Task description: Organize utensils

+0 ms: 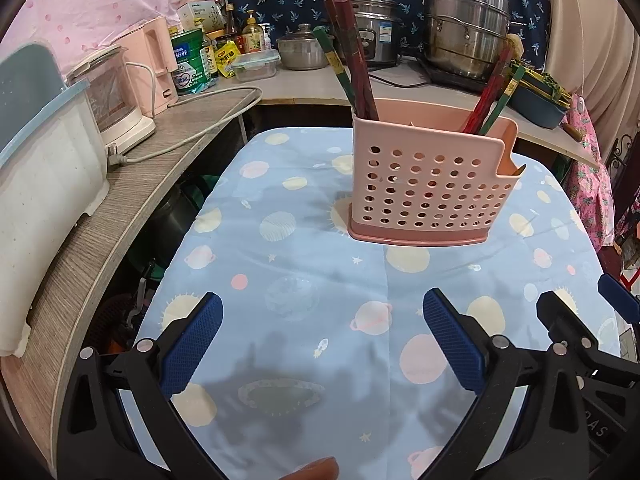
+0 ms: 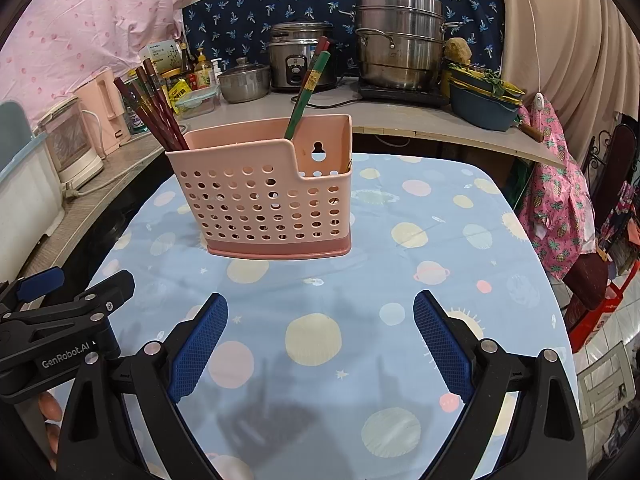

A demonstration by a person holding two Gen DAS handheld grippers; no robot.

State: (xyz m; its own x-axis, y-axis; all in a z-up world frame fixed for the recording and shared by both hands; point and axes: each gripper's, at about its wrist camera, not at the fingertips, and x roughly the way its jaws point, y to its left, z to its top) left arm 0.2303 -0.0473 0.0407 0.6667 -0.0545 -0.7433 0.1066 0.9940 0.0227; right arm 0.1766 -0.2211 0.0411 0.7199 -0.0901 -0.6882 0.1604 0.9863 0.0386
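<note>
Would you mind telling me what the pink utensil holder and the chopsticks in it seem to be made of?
The pink utensil holder looks like moulded plastic with a matte finish: thin even walls, regular punched holes and a keyhole hanging slot. The chopsticks are probably lacquered wood or bamboo, judging by their dark red and green painted coats with a slight sheen, though plastic is possible.

A perforated utensil holder [image 2: 264, 200] stands upright on the table [image 2: 460, 248], toward its far side. Inside it, one bundle of chopsticks [image 2: 154, 108] leans out of the left end and a smaller group of chopsticks [image 2: 310, 88] rises from the right end. Nearer than the holder, the left gripper [image 1: 322, 344] and the right gripper [image 2: 320, 344] hover side by side above the cloth, well apart from the holder. Behind the table runs a counter [image 2: 400, 116] bearing a rice cooker [image 2: 298, 62], a lidded pot [image 2: 244, 80] left of it and a stacked steamer [image 2: 400, 44] to its right.
</note>
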